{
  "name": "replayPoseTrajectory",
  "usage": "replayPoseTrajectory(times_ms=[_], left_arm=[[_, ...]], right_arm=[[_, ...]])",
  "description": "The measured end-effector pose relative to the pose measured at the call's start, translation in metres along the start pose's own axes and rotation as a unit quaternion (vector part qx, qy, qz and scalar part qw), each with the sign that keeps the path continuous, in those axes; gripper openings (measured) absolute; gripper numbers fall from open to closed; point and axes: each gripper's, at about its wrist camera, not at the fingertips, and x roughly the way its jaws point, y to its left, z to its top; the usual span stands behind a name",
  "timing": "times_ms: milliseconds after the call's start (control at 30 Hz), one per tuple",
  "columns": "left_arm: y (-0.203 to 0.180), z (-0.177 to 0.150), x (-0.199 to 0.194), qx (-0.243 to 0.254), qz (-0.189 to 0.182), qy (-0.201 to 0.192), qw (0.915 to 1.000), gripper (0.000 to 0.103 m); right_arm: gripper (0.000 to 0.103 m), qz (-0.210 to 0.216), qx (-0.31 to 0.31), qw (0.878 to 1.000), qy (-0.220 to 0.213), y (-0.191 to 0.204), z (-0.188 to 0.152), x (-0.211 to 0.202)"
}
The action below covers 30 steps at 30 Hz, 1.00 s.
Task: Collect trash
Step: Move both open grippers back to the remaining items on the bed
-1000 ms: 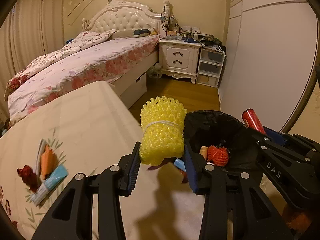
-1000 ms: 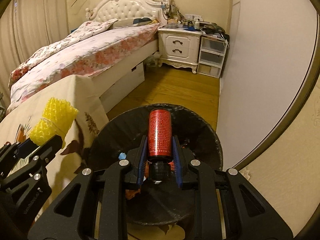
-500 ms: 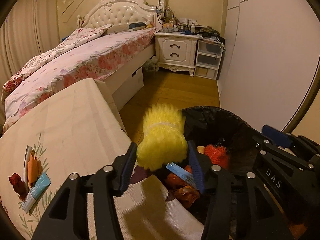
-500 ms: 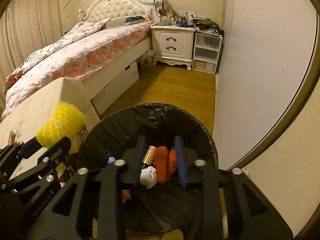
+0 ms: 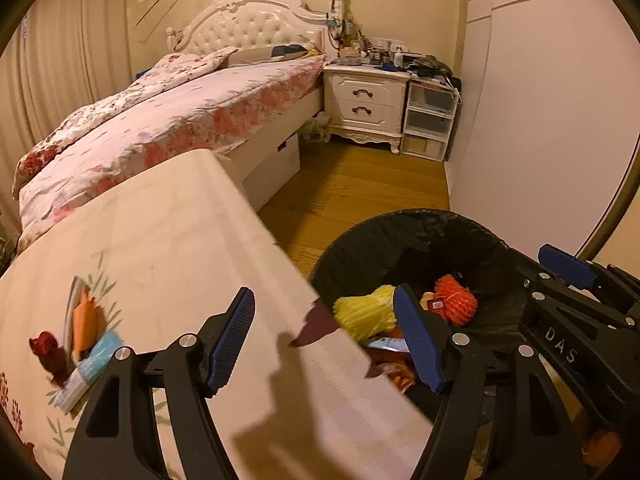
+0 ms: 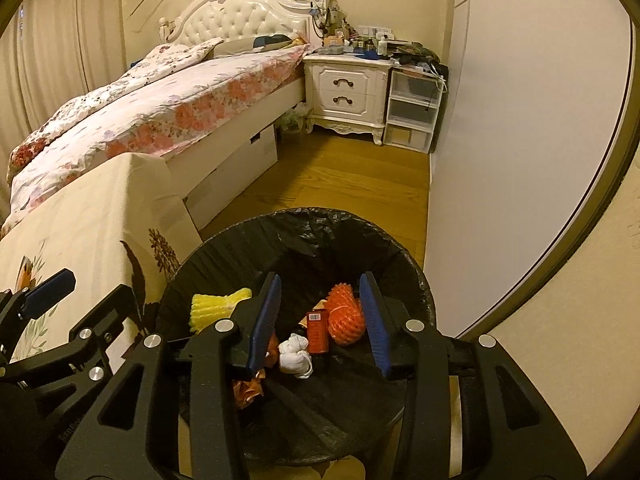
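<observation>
Orange, red and pale-blue scraps (image 5: 76, 344) lie on the tabletop (image 5: 168, 248), left of and just beyond the left gripper (image 5: 324, 340), whose fingers gape wide and empty over the tabletop's edge. The right gripper (image 6: 320, 320) hangs open and empty above the trash bin (image 6: 304, 220). The left is nearer; open cloth lies between.

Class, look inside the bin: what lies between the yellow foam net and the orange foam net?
In the right wrist view, a red can lies between the yellow net and orange net, with a white wad nearer the camera.
</observation>
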Motion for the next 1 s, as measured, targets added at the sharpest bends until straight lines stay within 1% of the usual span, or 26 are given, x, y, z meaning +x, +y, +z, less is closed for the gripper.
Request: replayPoseTrajectory(times_ms=[200, 433, 667, 800, 933, 1000], left_arm=[[0.025, -0.007, -0.014, -0.020, 0.018, 0.000, 0.9996, 0.070], [0.064, -0.021, -0.032, -0.045, 0.055, 0.003, 0.9975, 0.070], [0.113, -0.033, -0.047, -0.084, 0.100, 0.007, 0.9914, 0.070], [0.141, -0.042, -0.051, -0.108, 0.128, 0.011, 0.9858, 0.070], [0.162, -0.048, -0.052, -0.134, 0.137, 0.019, 0.9813, 0.070], [0.167, -0.050, -0.052, -0.139, 0.135, 0.021, 0.9808, 0.070]], right_arm=[[0.041, 0.019, -0.012, 1.000, 0.000, 0.018, -0.002, -0.007], [0.041, 0.051, -0.042, 0.998, 0.004, 0.056, -0.008, -0.014], [0.042, 0.083, -0.074, 0.994, 0.006, 0.098, -0.013, -0.021], [0.042, 0.095, -0.090, 0.991, 0.009, 0.117, -0.016, -0.022], [0.042, 0.104, -0.106, 0.989, 0.013, 0.135, -0.019, -0.023], [0.042, 0.107, -0.113, 0.988, 0.015, 0.142, -0.021, -0.023]])
